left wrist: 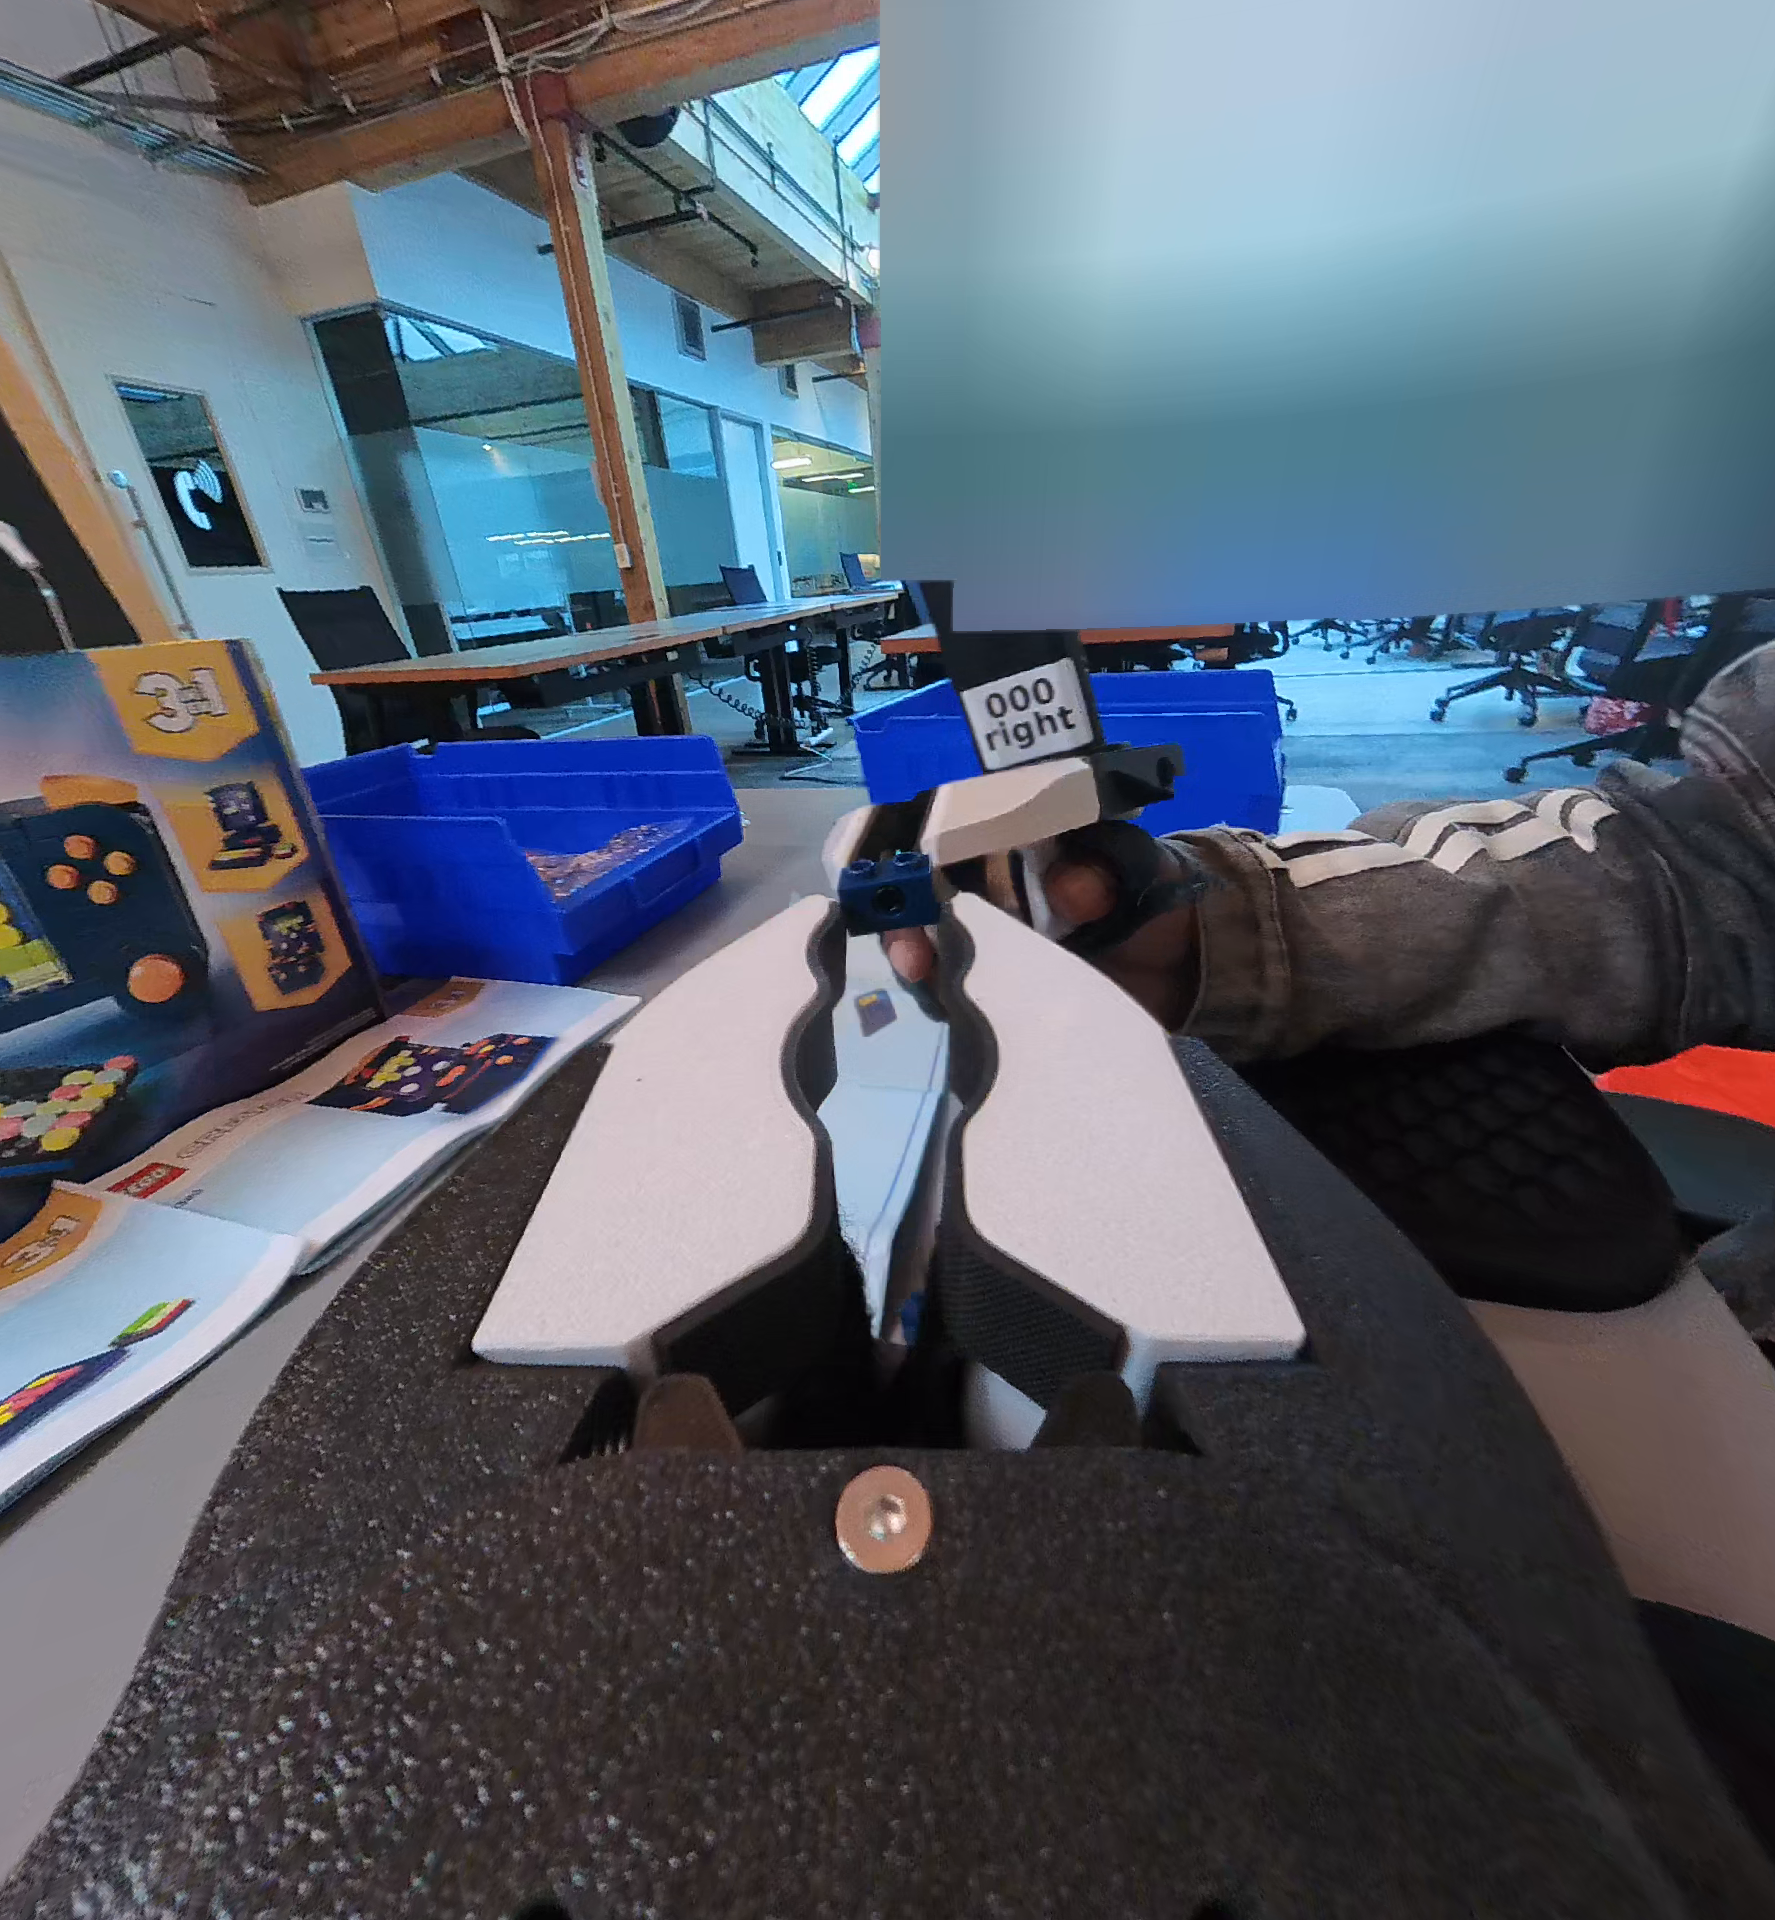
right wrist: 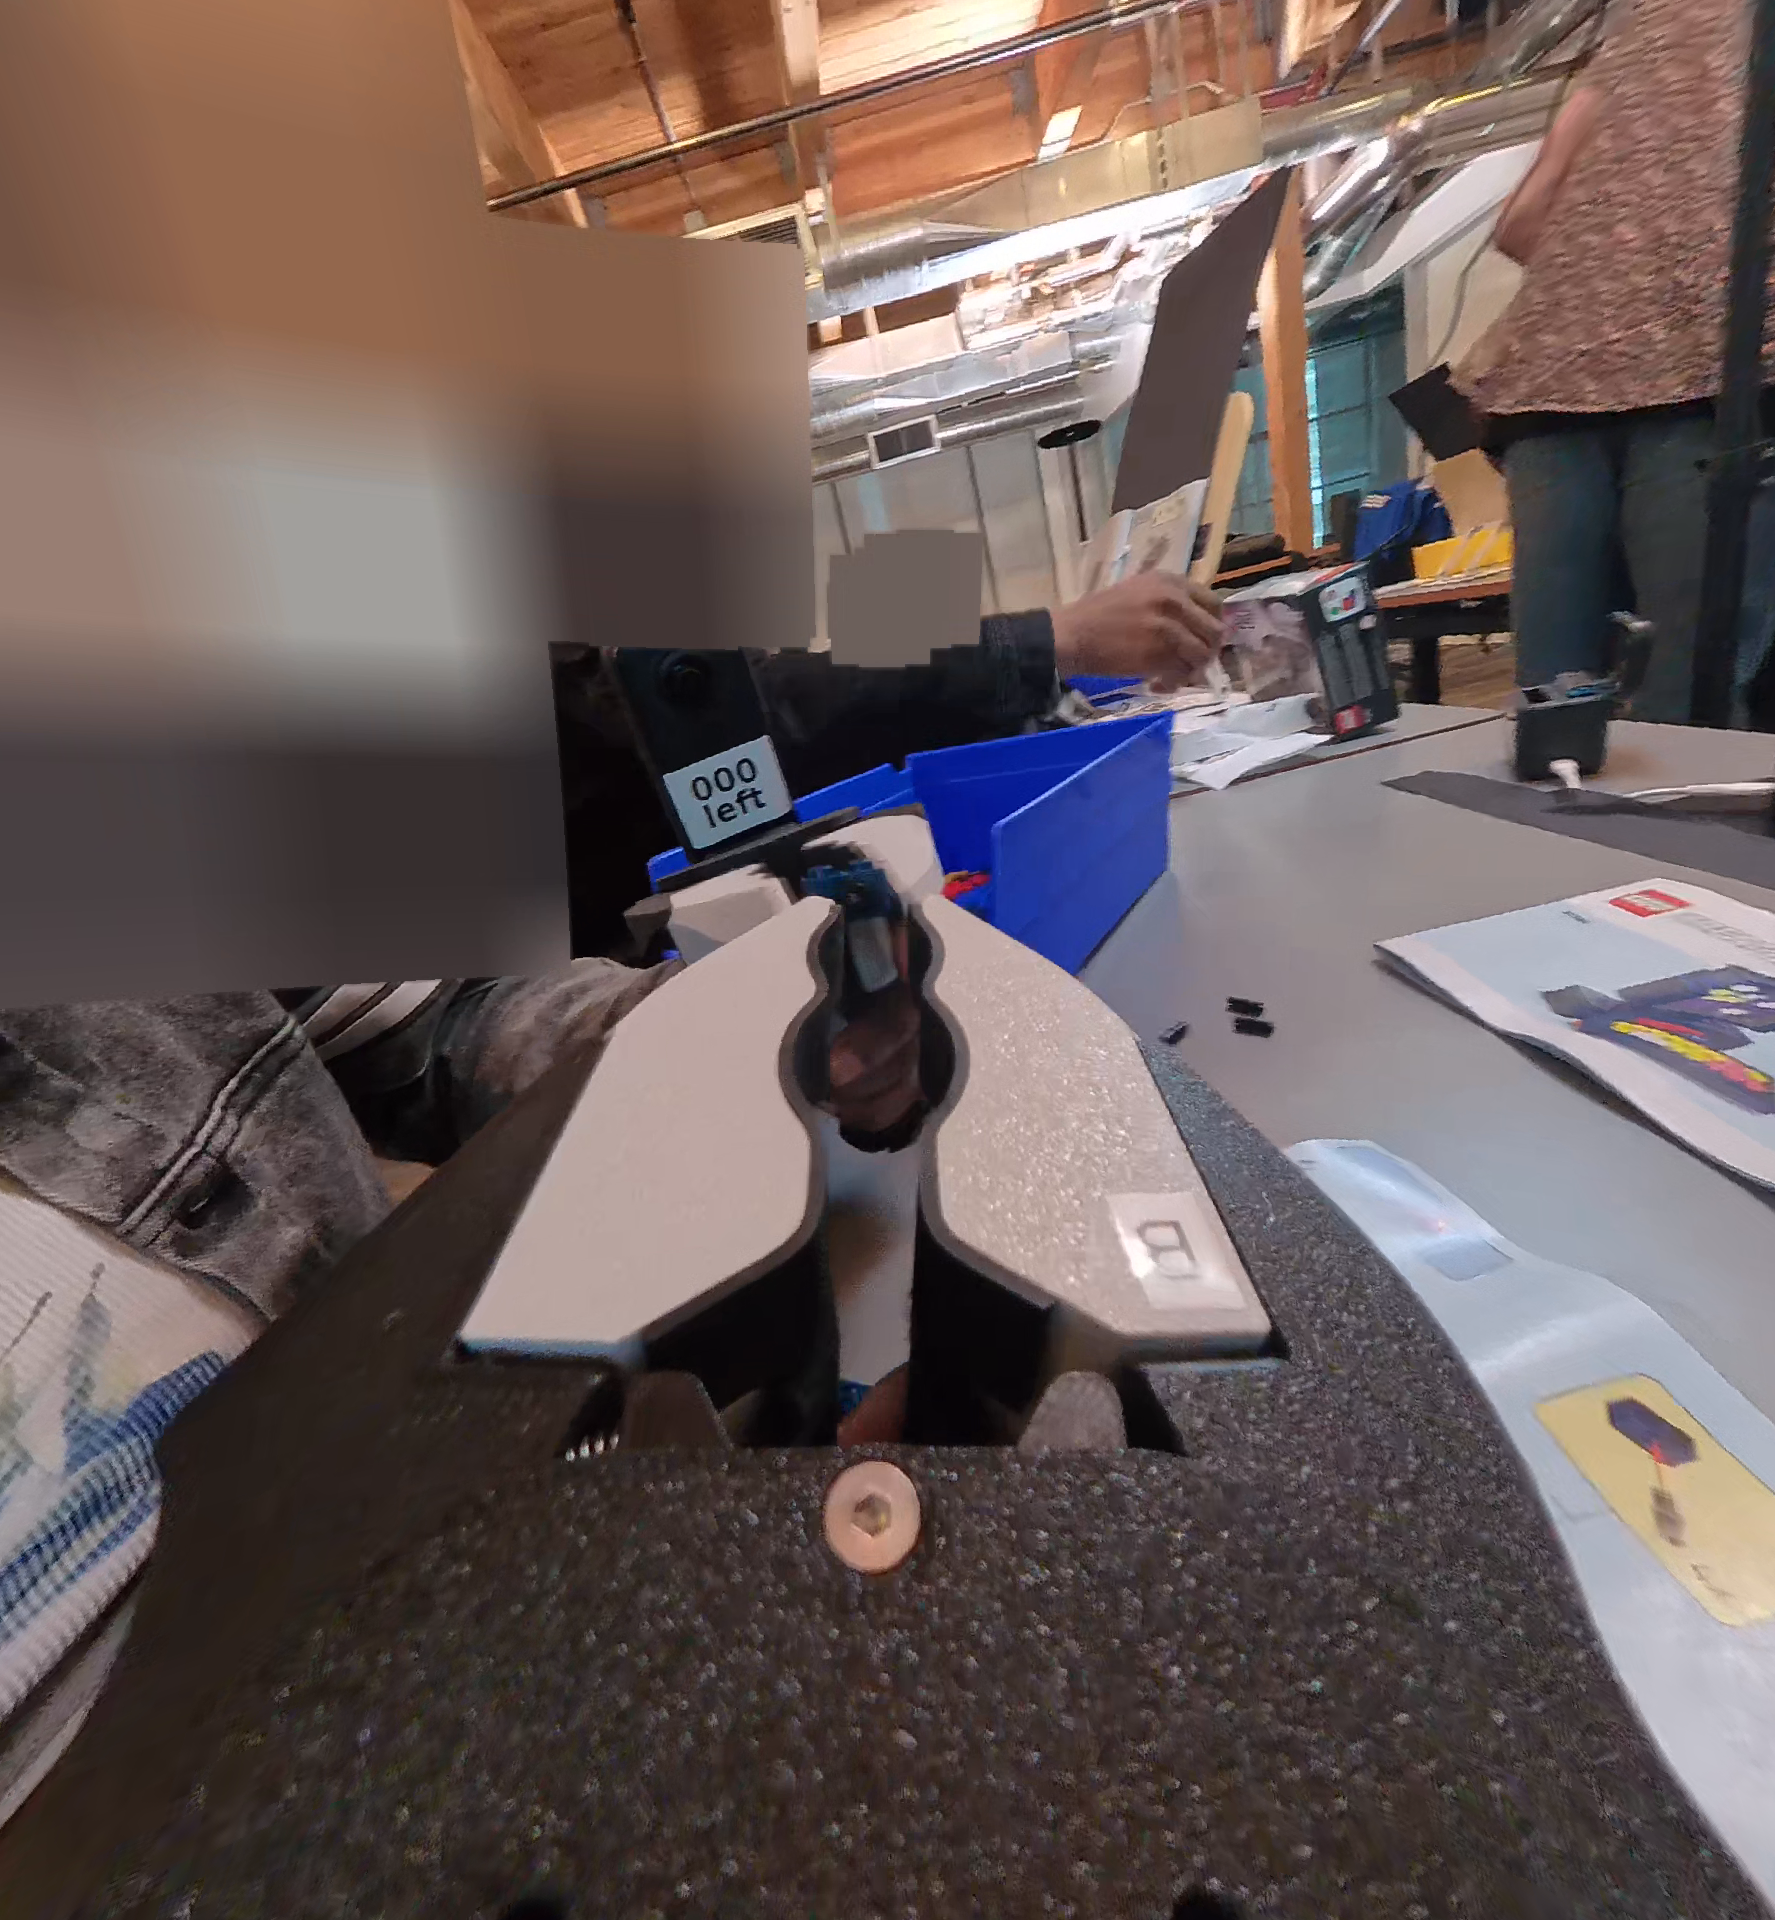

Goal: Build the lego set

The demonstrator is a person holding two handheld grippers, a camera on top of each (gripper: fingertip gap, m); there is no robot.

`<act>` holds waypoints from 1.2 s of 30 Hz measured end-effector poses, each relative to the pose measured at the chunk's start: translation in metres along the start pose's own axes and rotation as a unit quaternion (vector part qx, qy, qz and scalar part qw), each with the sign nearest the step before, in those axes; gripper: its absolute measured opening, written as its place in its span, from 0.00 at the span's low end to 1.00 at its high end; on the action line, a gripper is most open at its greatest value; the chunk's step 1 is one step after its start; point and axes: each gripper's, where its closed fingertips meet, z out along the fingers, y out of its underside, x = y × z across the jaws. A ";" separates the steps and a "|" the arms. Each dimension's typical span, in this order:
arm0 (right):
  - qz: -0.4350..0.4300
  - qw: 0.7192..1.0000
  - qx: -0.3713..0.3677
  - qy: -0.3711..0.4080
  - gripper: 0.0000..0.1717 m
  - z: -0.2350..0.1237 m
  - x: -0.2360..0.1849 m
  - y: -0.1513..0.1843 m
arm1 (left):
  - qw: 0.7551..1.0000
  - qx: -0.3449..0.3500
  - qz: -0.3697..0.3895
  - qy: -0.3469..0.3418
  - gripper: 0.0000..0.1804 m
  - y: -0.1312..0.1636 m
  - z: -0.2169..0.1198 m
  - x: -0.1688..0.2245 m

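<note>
While the left gripper [left wrist: 888,920] clamps a small dark-blue plastic brick [left wrist: 888,896], the right gripper's [right wrist: 872,920] fingers meet it slightly apart; grip undetermined.

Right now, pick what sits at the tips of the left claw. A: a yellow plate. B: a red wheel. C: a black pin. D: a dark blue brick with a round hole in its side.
D: the left wrist view shows a dark blue brick with studs and a side hole at the left claw tips.

Two wrist cameras, facing — sharing blue brick [left wrist: 889,900]
</note>
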 end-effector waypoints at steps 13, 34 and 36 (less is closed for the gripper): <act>-0.027 0.951 -0.307 0.039 0.36 -0.042 0.001 0.060 | 0.998 -0.033 0.040 -0.039 0.09 -0.005 -0.008 -0.011; -0.150 0.855 -0.496 0.017 0.42 -0.080 -0.002 0.135 | 0.996 -0.087 0.008 -0.006 0.09 0.029 -0.013 -0.003; -0.142 0.852 -0.504 0.015 0.50 -0.086 0.009 0.130 | 0.995 -0.103 0.007 -0.006 0.09 0.036 -0.015 -0.006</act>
